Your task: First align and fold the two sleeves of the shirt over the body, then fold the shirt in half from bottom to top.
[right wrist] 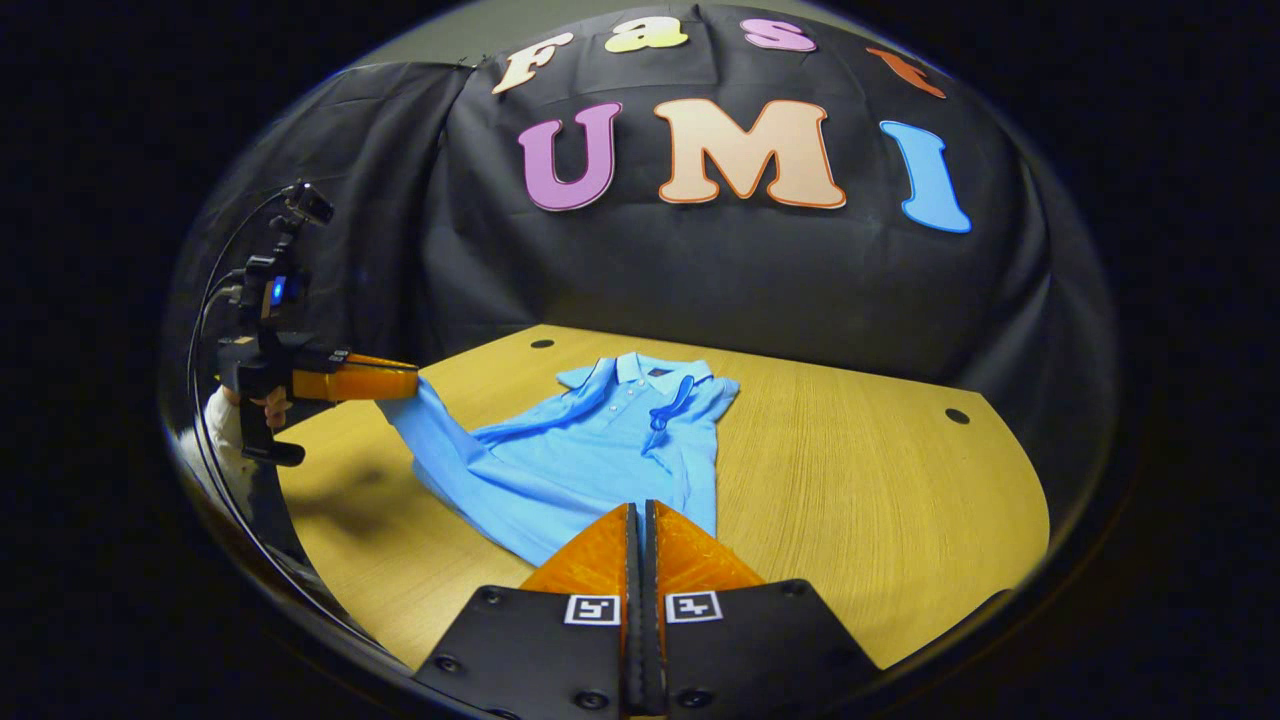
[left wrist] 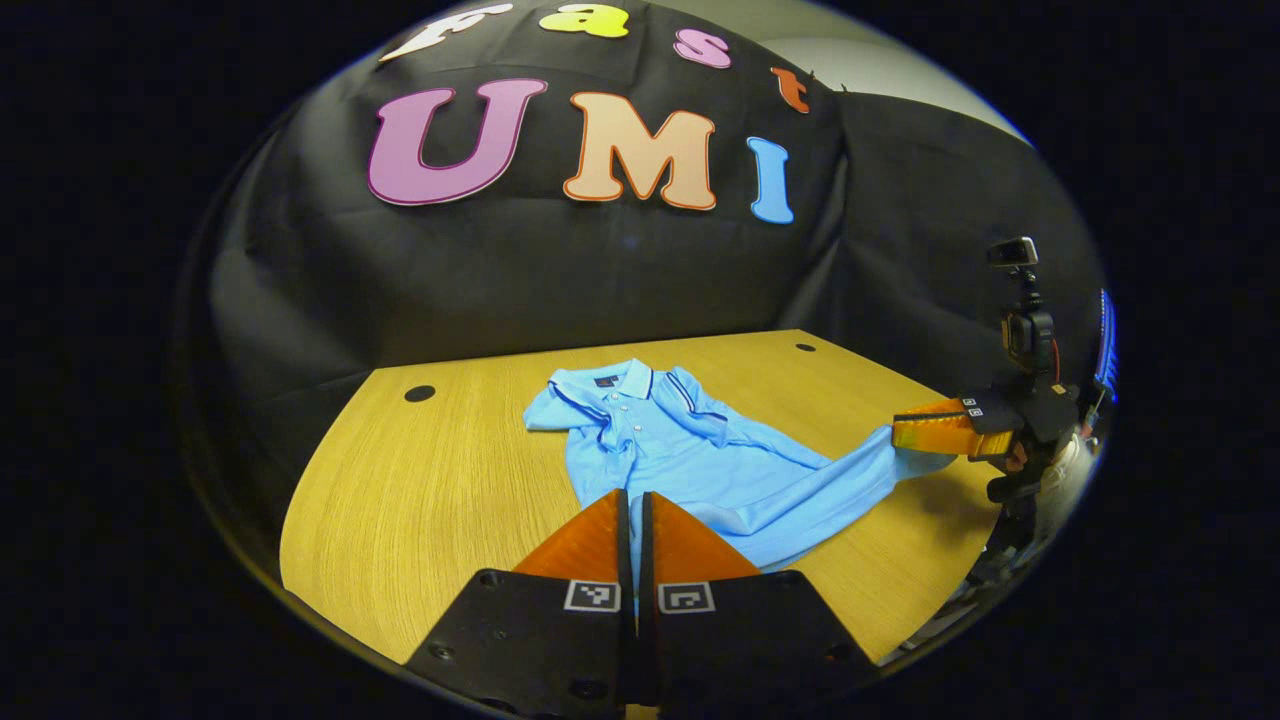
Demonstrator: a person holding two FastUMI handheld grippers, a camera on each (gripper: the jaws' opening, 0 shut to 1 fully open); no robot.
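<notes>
A light blue polo shirt (left wrist: 680, 450) (right wrist: 600, 440) lies on the wooden table with its collar at the far end and both sleeves folded over the body. In the left gripper view my left gripper (left wrist: 634, 497) is shut on one bottom corner of the hem. Farther right, the right gripper (left wrist: 897, 432) pinches the other corner and holds it up off the table. In the right gripper view my right gripper (right wrist: 640, 508) is shut on the hem, and the left gripper (right wrist: 412, 382) holds its corner raised at the left.
The wooden table (left wrist: 420, 480) (right wrist: 880, 470) has a curved front edge and small dark holes (left wrist: 420, 393) (right wrist: 957, 415) near its back. Black cloth walls close it in behind. A person's hand (right wrist: 268, 405) grips the left gripper's handle.
</notes>
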